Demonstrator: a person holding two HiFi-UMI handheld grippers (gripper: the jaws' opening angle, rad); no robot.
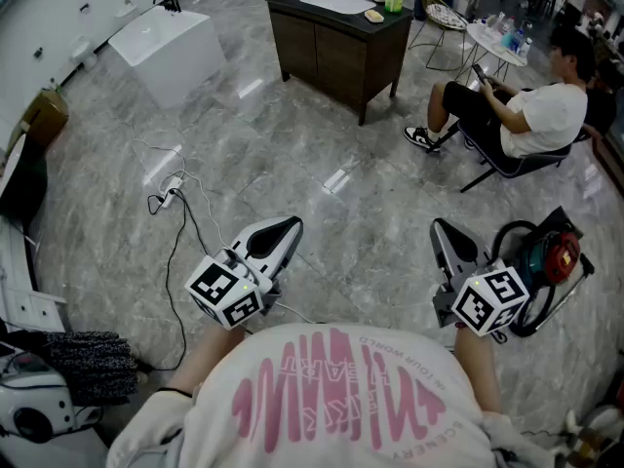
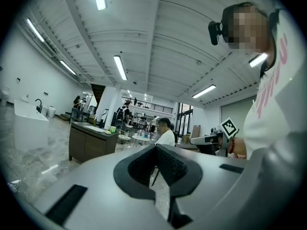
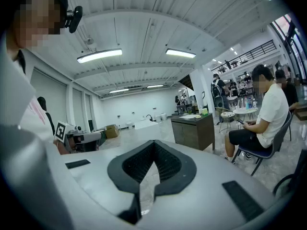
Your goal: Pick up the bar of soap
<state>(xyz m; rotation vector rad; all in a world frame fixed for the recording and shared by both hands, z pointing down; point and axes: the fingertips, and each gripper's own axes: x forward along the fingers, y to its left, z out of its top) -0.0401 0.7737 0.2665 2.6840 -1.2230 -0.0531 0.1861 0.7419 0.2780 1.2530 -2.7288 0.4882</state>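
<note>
The marble floor [image 1: 292,154] stretches wide between the person and the dark cabinet [image 1: 336,52], which stands well apart from both tongs. What I take for the soap [image 1: 373,15], a small tan lump, lies on the cabinet's top just beside a green cup [image 1: 394,1].

The left gripper [image 1: 292,224] and right gripper [image 1: 441,227] are held close to the body. Each has its jaws pressed together at the tips with nothing between them.

A cable [image 1: 185,222] snakes over the floor and could catch a foot on the way across. Up close, a careless reach might tip the cup, and soap is likely to slip from a hard pinch.

Only the head view looks down on the cabinet's top. The gripper views look level across the room. They show the cabinet's front and the meeting pads, but the soap is too small to pick out.
</note>
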